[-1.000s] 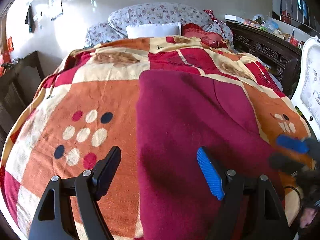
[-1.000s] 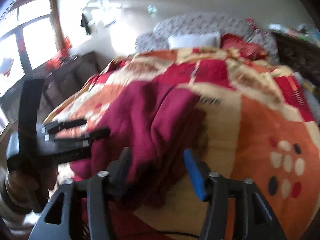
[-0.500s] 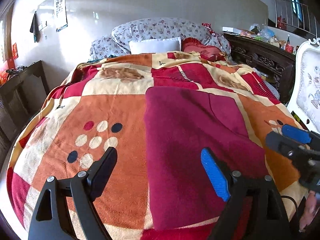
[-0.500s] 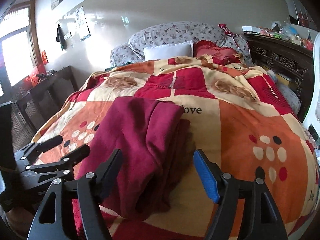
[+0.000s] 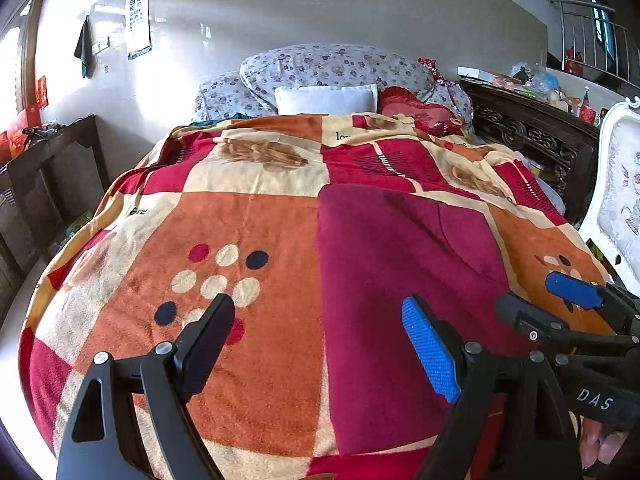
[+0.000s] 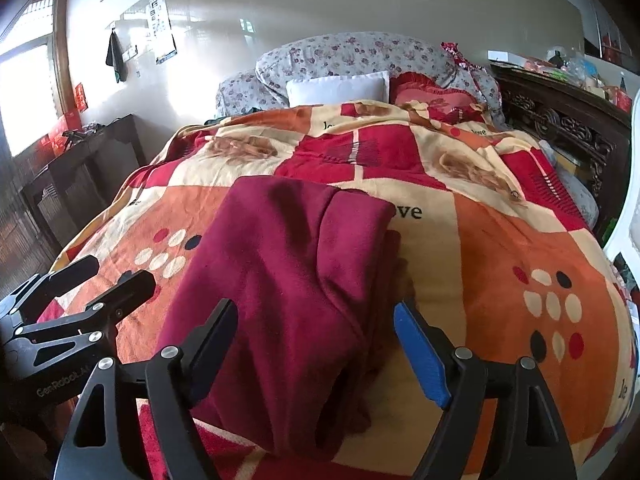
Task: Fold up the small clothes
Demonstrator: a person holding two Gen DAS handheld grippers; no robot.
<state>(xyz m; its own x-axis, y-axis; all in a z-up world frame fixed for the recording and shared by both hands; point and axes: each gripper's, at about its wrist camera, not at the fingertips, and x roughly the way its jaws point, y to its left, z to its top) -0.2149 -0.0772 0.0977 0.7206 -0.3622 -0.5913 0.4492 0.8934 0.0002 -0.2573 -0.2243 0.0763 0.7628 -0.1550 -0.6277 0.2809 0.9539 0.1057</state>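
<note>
A dark red garment (image 5: pixel 400 264) lies folded lengthways on the patchwork blanket (image 5: pixel 240 232), its thick layered edge (image 6: pixel 384 280) on the right in the right wrist view. My left gripper (image 5: pixel 320 344) hovers open above the garment's near left edge, and nothing is between its fingers. My right gripper (image 6: pixel 316 344) hangs over the garment's (image 6: pixel 296 264) near end with its jaws opening; the cloth lies below the gap and the pads do not press on it. Each view shows the other gripper: the right one (image 5: pixel 548 302) at the right edge, the left one (image 6: pixel 106 278) at the left edge.
Floral pillows (image 5: pixel 340 68) and a white cushion (image 5: pixel 326 100) lie at the head of the bed. A carved dark cabinet (image 5: pixel 532 136) and a white chair (image 5: pixel 616 200) stand on the right, a dark sideboard (image 6: pixel 80 160) on the left. A hand's fingers (image 5: pixel 604 440) show at the lower right.
My right gripper has spread its jaws off the cloth and drawn back towards the foot of the bed. The left gripper has also backed off and risen. The garment now rests folded.
</note>
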